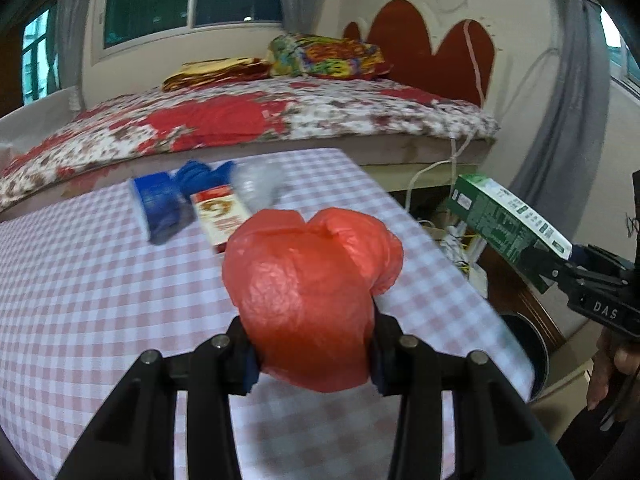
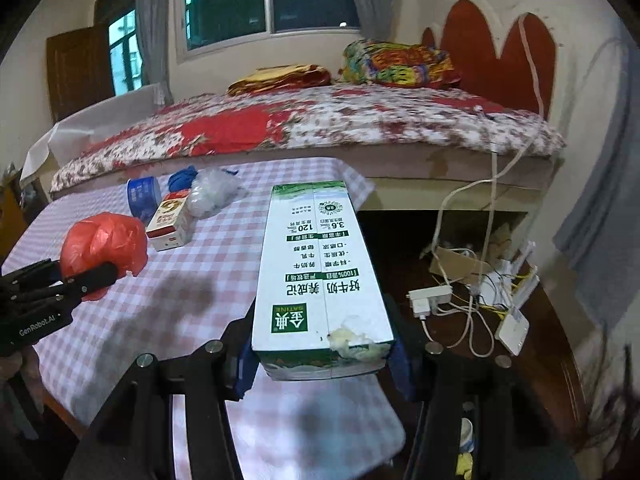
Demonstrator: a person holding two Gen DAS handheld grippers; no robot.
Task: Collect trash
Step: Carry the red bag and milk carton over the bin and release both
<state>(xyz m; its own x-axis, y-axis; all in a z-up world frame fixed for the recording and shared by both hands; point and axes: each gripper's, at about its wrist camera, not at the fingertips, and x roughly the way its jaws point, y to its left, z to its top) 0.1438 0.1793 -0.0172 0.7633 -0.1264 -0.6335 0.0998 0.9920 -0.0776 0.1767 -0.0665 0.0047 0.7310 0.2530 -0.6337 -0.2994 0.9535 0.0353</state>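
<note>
Both grippers carry trash above the checked tabletop: the left gripper has its fingers clamped on a crumpled red plastic bag, the right gripper grips a green-and-white milk carton by its end, apparently bound for a bin. The carton reads "SATINE", "120" and "3.6"; the grippers read "GenRobot.AI" and "DAS". A red-and-white box and blue items wait behind.
</note>
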